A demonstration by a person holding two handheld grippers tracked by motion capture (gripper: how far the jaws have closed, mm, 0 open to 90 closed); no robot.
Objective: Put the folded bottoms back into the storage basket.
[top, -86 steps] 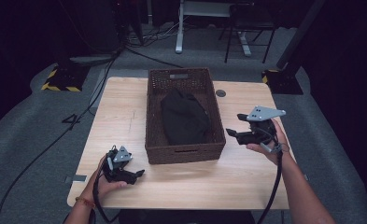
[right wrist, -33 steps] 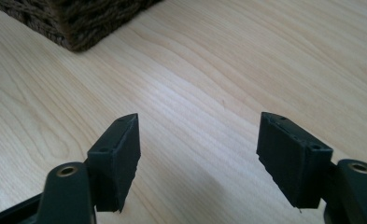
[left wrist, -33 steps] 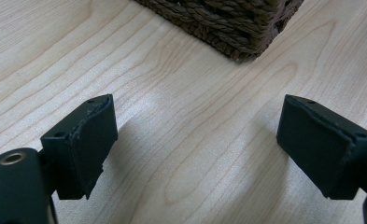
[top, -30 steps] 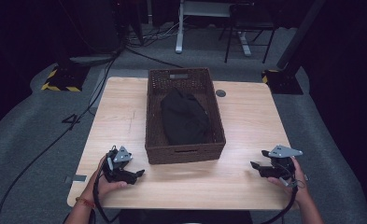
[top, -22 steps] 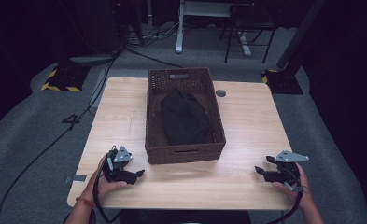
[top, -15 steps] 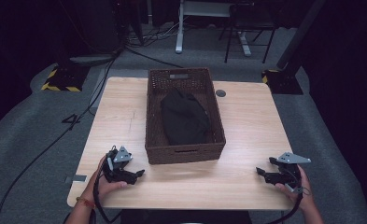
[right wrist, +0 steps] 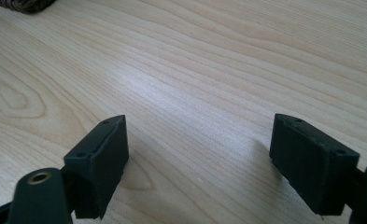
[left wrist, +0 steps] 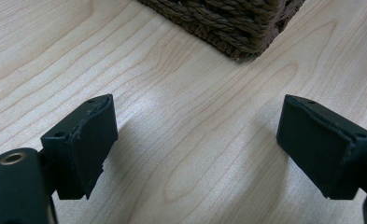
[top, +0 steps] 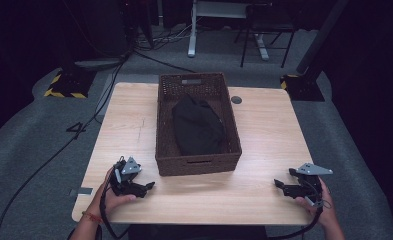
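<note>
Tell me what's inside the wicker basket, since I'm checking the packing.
A black bundle of fabric lies inside the wicker basket, covering most of its floor. Whatever sits beneath the fabric is hidden, so I cannot tell if anything else is in there.

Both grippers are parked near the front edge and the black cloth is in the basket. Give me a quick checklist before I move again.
1. Left gripper open, nothing between its fingers: ok.
2. Right gripper open, having just opened wider, nothing between its fingers: ok.
3. Black cloth lies inside the wicker basket: ok.
4. Both grippers apart from the basket: ok.
5. Cloth fully below the rim: cannot tell.
</note>
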